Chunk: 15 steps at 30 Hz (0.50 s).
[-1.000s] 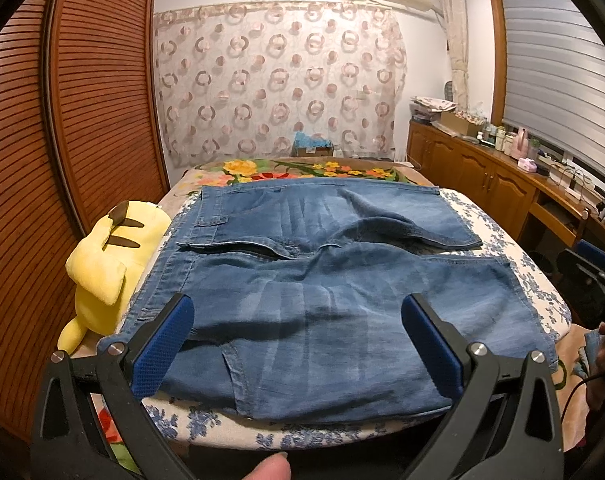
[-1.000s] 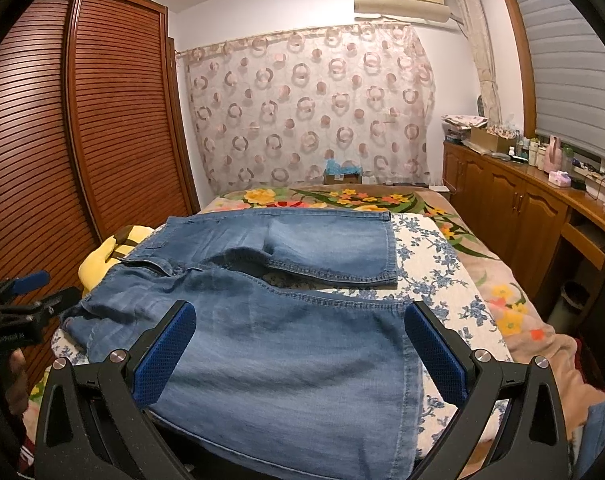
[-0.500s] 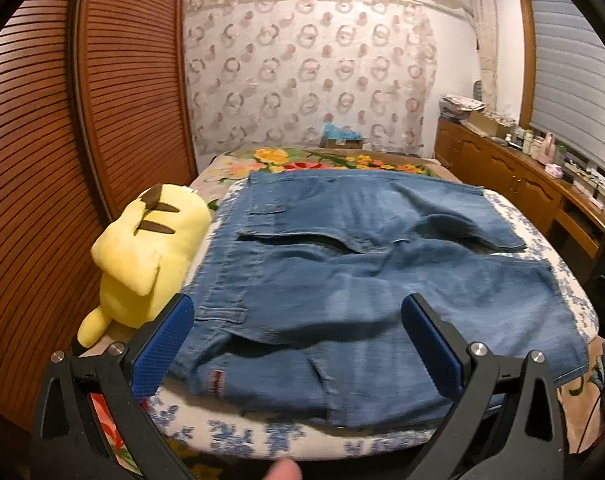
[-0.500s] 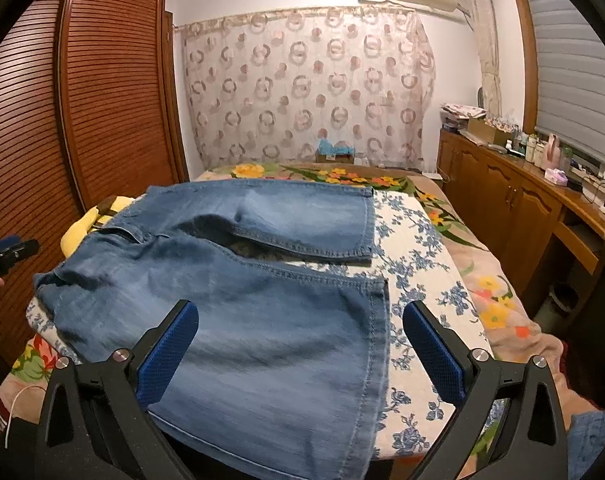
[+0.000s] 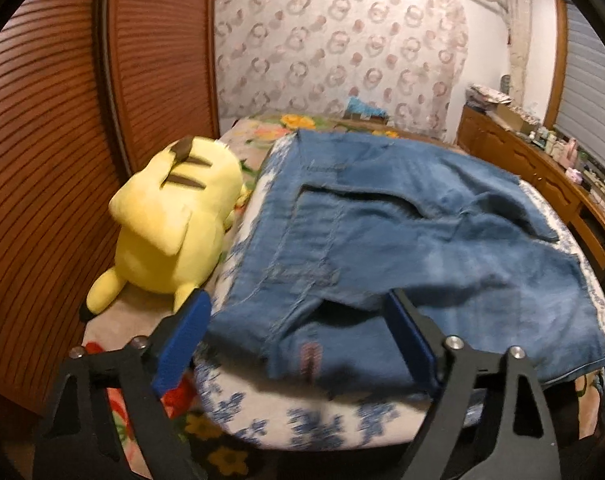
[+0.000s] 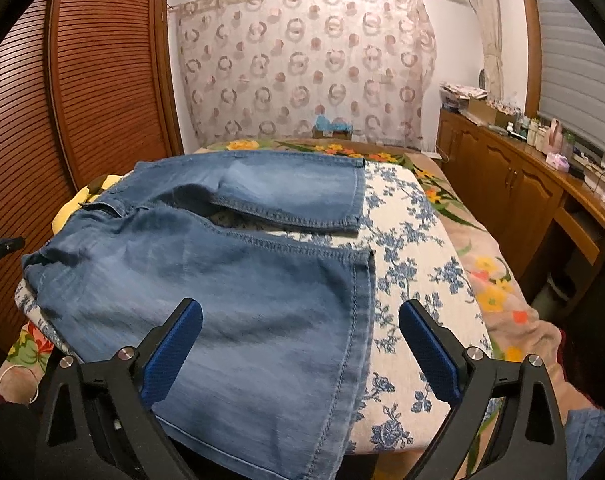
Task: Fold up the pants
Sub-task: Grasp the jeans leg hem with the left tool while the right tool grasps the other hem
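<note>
Faded blue denim pants (image 5: 402, 248) spread flat on floral blue-and-white bedding (image 5: 314, 416). Left gripper (image 5: 298, 344) closing around waistband at 12 o'clock — bite deep, both layers. Right gripper (image 6: 300, 354) apart over hem at 12 o'clock — empty.

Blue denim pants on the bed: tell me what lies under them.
Under the blue denim pants lies a white cloth with blue flowers, itself over a floral bedspread. Whatever else sits beneath the denim is covered.
</note>
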Tool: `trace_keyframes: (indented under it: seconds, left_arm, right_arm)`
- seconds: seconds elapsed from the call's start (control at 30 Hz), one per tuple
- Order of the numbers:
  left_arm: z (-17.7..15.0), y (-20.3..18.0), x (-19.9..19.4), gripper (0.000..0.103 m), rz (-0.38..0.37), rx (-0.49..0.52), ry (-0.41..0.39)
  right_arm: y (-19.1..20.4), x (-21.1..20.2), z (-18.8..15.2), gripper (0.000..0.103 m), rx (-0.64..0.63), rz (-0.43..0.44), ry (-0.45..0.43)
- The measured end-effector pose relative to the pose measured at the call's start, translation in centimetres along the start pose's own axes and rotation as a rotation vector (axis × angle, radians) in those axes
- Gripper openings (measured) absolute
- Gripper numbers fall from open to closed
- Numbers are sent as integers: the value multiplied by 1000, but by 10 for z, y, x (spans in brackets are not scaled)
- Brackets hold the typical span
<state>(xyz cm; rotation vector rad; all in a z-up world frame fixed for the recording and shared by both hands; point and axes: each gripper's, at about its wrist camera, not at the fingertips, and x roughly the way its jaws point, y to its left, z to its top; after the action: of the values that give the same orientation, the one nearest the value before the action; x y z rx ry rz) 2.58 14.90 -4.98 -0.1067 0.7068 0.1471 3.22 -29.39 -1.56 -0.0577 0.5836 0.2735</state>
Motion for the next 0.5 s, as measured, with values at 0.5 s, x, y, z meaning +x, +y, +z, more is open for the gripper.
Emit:
trace_keyframes:
  seconds: [0.5]
  left_arm:
    - [-33, 36, 31, 51, 13, -106, 100]
  right_arm:
    - [-2, -16, -9, 93, -11, 4, 68]
